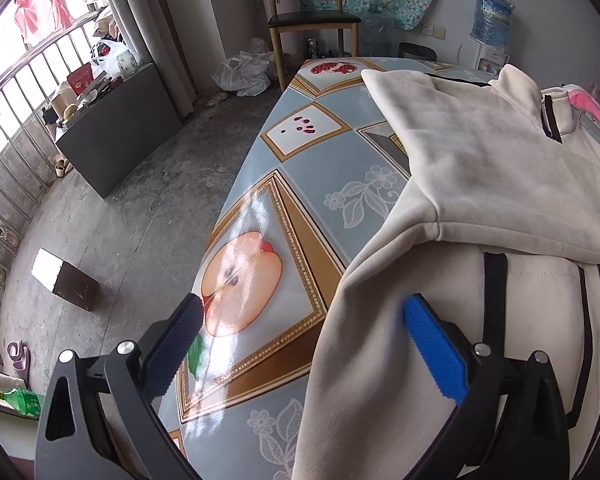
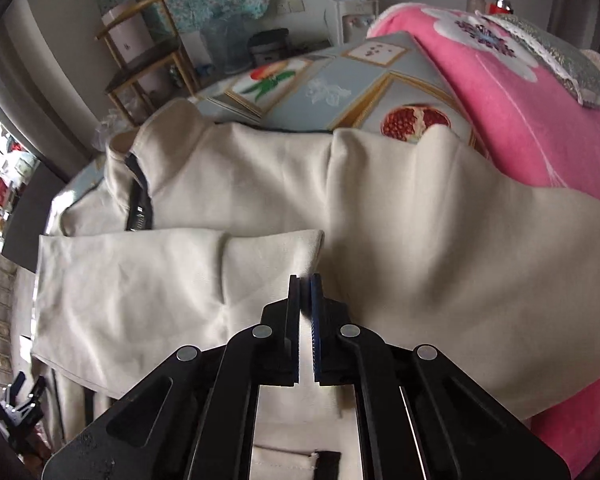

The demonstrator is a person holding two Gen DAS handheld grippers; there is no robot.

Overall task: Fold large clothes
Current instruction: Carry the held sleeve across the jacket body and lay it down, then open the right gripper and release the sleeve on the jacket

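A cream zip-up jacket (image 1: 480,168) with black trim lies on a table covered by a fruit-patterned cloth (image 1: 300,168). One sleeve is folded across its body. My left gripper (image 1: 304,308) is open and empty, its right finger over the jacket's left side, its left finger over the table edge. In the right wrist view the jacket (image 2: 400,216) fills the middle, collar at the left. My right gripper (image 2: 305,280) is shut on the jacket, at the edge of the folded sleeve (image 2: 172,272).
A pink floral blanket (image 2: 520,120) lies on the table's right side, partly under the jacket. A wooden chair (image 1: 312,20) and a water dispenser (image 1: 492,24) stand beyond the table. The floor on the left holds a dark cabinet (image 1: 120,128) and a small box (image 1: 66,280).
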